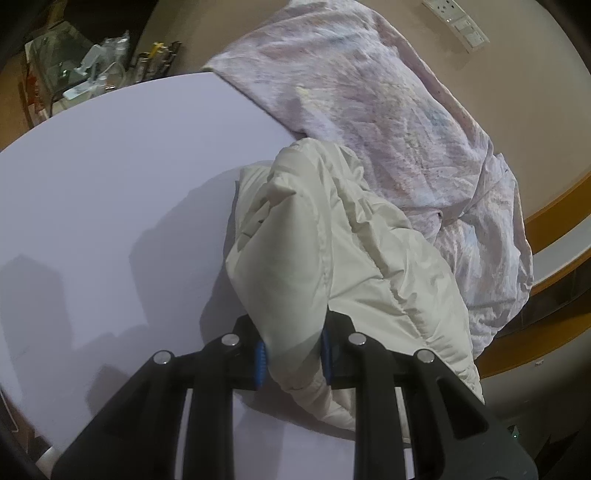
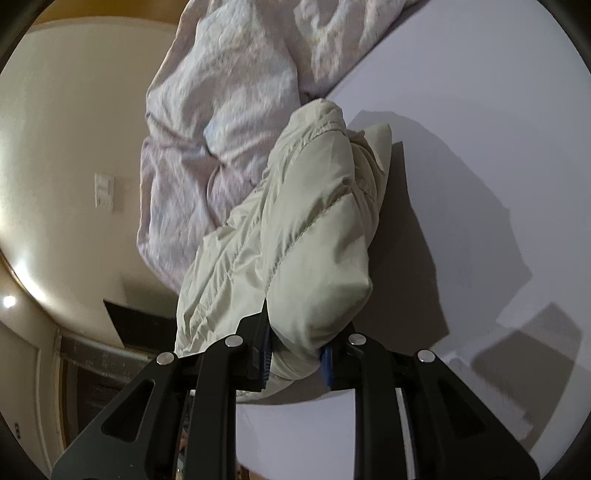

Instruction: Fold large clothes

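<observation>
A cream padded jacket (image 1: 332,251) lies bunched on the white table (image 1: 110,184), partly over the table's right edge. My left gripper (image 1: 293,358) is shut on a fold of it, blue pads pressing the cloth from both sides. In the right wrist view the same jacket (image 2: 314,240) hangs at the table's left edge, and my right gripper (image 2: 297,358) is shut on another thick fold of it. A pale pink patterned cloth (image 1: 369,96) lies behind the jacket, also shown in the right wrist view (image 2: 229,92).
Cluttered items (image 1: 92,70) stand beyond the table's far left edge. A wall socket strip (image 1: 458,18) is on the beige wall. A wooden ledge (image 1: 554,221) runs at the right. The white table top (image 2: 480,110) spreads to the right in the right wrist view.
</observation>
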The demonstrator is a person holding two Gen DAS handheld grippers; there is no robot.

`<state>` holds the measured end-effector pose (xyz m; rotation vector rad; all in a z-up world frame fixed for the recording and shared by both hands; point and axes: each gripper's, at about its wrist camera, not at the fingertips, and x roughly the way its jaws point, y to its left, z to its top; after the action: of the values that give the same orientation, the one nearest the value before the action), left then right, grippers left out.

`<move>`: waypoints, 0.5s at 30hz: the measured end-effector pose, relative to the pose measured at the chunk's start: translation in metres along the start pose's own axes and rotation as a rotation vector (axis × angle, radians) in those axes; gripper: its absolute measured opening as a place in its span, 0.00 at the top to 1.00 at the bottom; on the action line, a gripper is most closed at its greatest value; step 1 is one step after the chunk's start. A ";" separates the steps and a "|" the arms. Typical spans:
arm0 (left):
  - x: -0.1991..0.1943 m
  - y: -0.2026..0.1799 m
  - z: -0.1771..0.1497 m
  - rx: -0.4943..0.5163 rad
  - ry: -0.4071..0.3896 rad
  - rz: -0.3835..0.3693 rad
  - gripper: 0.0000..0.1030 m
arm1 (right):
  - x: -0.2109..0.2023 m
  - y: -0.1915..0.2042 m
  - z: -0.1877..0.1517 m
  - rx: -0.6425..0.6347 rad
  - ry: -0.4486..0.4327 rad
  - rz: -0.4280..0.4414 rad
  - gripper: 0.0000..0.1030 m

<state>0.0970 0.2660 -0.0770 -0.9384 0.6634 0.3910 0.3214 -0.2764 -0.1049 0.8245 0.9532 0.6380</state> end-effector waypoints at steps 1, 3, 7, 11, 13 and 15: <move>-0.005 0.005 -0.003 -0.002 0.002 0.002 0.79 | -0.001 -0.001 -0.006 -0.003 0.007 -0.003 0.79; -0.014 0.013 -0.008 -0.004 0.005 0.004 0.78 | -0.004 -0.002 -0.018 -0.012 0.020 -0.016 0.79; -0.019 0.019 -0.016 0.020 0.017 0.034 0.73 | -0.010 0.000 -0.032 -0.070 0.035 -0.101 0.70; -0.021 0.024 -0.020 0.037 0.001 0.076 0.48 | -0.026 0.015 -0.036 -0.160 -0.033 -0.235 0.54; -0.024 0.029 -0.022 0.040 -0.005 0.084 0.36 | -0.040 0.025 -0.037 -0.211 -0.125 -0.318 0.42; -0.026 0.033 -0.024 0.043 -0.003 0.081 0.33 | -0.054 0.036 -0.036 -0.258 -0.220 -0.385 0.41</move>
<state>0.0501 0.2633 -0.0891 -0.8717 0.7064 0.4479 0.2615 -0.2874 -0.0625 0.4534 0.7804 0.3185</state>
